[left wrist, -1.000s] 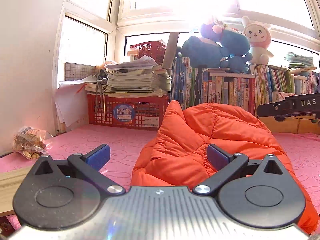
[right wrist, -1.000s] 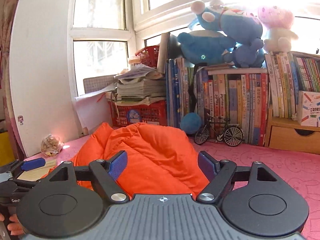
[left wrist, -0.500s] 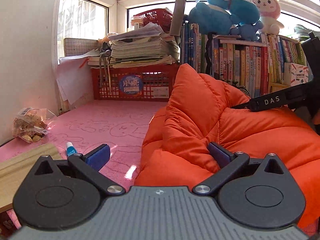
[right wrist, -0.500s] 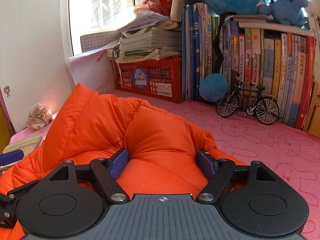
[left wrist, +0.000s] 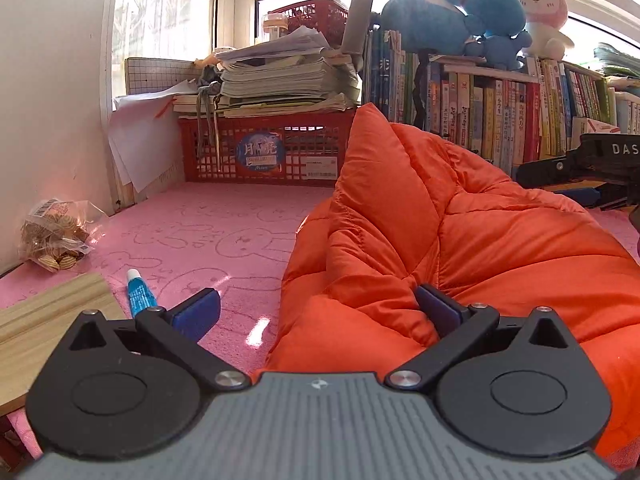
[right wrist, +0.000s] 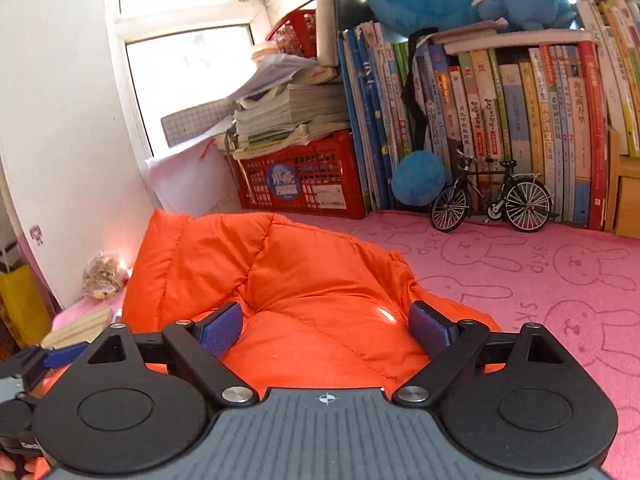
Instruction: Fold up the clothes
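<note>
An orange jacket lies bunched on the pink surface, one corner standing up. Both the left hand-held gripper and the right hand-held gripper are spread wide over its near edge, grasping nothing. A fold seems in hand; whichever edge is taken must first be pinched firmly.

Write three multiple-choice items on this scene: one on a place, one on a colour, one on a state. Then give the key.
1. Where does the model bicycle stand?
A. in front of the books
B. on the jacket
C. inside the red crate

2. What colour is the puffy jacket?
A. green
B. orange
C. white

3. How does the left gripper stand?
A. shut on the jacket
B. open
C. shut on the tube

Key:
1 A, it stands on the pink mat against the book spines.
2 B, bright orange in both views.
3 B, its pads sit wide apart.
</note>
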`<state>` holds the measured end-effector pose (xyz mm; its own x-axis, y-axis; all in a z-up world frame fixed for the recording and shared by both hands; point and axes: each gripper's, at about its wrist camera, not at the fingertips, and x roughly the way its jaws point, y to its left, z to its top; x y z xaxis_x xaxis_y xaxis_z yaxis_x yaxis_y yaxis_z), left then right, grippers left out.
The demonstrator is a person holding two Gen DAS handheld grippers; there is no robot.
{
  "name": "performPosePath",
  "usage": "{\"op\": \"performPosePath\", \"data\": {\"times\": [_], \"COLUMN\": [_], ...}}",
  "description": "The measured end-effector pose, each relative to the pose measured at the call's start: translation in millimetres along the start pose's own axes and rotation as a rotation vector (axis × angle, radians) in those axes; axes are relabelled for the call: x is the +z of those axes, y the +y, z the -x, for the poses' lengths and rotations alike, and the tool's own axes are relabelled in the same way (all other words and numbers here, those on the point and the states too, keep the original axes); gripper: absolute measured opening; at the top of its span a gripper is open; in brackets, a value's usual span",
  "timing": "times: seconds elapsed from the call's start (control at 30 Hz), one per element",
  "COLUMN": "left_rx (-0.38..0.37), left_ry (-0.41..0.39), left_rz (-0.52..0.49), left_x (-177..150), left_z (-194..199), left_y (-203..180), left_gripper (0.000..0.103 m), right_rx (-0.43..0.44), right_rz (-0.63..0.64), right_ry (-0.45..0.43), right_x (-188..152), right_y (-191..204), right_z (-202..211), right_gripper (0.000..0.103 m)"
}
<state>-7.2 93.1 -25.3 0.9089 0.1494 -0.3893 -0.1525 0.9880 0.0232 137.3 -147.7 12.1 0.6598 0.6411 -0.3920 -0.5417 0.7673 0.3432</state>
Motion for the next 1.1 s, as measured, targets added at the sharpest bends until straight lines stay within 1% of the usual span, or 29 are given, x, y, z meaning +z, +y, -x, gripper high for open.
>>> {"op": "performPosePath", "data": {"times": [0.03, 0.07, 0.13, 0.2, 0.23, 0.3, 0.37, 0.43, 0.5, 0.57, 0.6, 0.63, 0.67, 0.7, 0.73, 0.77, 0.83, 0.97, 1.0, 1.03, 1.07, 1.1], "left_rx": [-0.002, -0.003, -0.007, -0.009, -0.010, -0.014, -0.021, -0.027, -0.035, -0.050, -0.055, -0.063, -0.073, -0.083, -0.094, -0.103, -0.122, -0.168, -0.183, -0.200, -0.218, -0.230], "left_ry": [0.001, 0.003, 0.007, 0.008, 0.008, 0.012, 0.018, 0.023, 0.030, 0.045, 0.054, 0.063, 0.073, 0.083, 0.093, 0.101, 0.091, 0.056, 0.057, 0.064, 0.072, 0.078], "left_rz": [0.003, 0.007, 0.015, 0.019, 0.019, 0.025, 0.034, 0.042, 0.053, 0.075, 0.084, 0.090, 0.091, 0.092, 0.093, 0.092, 0.068, -0.009, -0.012, -0.001, 0.010, 0.015], "left_x": [0, 0, 0, 1, 0, 1, 1, 2, 2, 4, 5, 7, 11, 15, 19, 23, 32, 43, 44, 44, 45, 45], "left_z": [0, -1, -1, -2, -2, -2, -3, -4, -5, -8, -10, -12, -16, -19, -23, -27, -36, -59, -65, -70, -75, -79], "left_y": [0, 1, 2, 3, 3, 4, 5, 6, 8, 11, 13, 14, 13, 12, 12, 9, -6, -46, -55, -60, -65, -69], "left_gripper": [0.103, 0.103, 0.103, 0.103, 0.103, 0.103, 0.103, 0.103, 0.103, 0.103, 0.103, 0.103, 0.103, 0.103, 0.103, 0.103, 0.099, 0.098, 0.098, 0.098, 0.099, 0.099], "right_rx": [0.015, 0.015, -0.014, -0.046, -0.040, 0.014, 0.073, 0.116, 0.136, 0.135, 0.134, 0.135, 0.137, 0.138, 0.136, 0.134, 0.112, 0.055, 0.031, -0.005, -0.055, -0.127], "right_rz": [-0.060, -0.127, -0.262, -0.402, -0.482, -0.596, -0.631, -0.608, -0.596, -0.571, -0.572, -0.583, -0.591, -0.597, -0.599, -0.606, -0.625, -0.675, -0.682, -0.680, -0.667, -0.629], "right_ry": [-0.017, -0.021, 0.000, 0.016, 0.021, 0.029, 0.036, 0.063, 0.093, 0.126, 0.131, 0.122, 0.104, 0.083, 0.060, 0.039, 0.002, -0.062, -0.067, -0.059, -0.045, -0.030], "right_x": [-2, -4, -9, -18, -23, -32, -34, -28, -23, -19, -18, -17, -16, -14, -12, -11, -6, 4, 7, 9, 12, 16], "right_y": [-9, -21, -46, -70, -83, -97, -96, -86, -75, -66, -63, -62, -61, -61, -62, -65, -75, -116, -128, -142, -152, -155], "right_z": [14, 26, 40, 46, 46, 40, 28, 10, -9, -24, -28, -30, -28, -26, -23, -20, -18, -4, -1, 3, 6, 11], "right_gripper": [0.101, 0.103, 0.103, 0.103, 0.103, 0.103, 0.103, 0.103, 0.103, 0.103, 0.092, 0.078, 0.072, 0.063, 0.058, 0.057, 0.055, 0.056, 0.061, 0.072, 0.078, 0.091]}}
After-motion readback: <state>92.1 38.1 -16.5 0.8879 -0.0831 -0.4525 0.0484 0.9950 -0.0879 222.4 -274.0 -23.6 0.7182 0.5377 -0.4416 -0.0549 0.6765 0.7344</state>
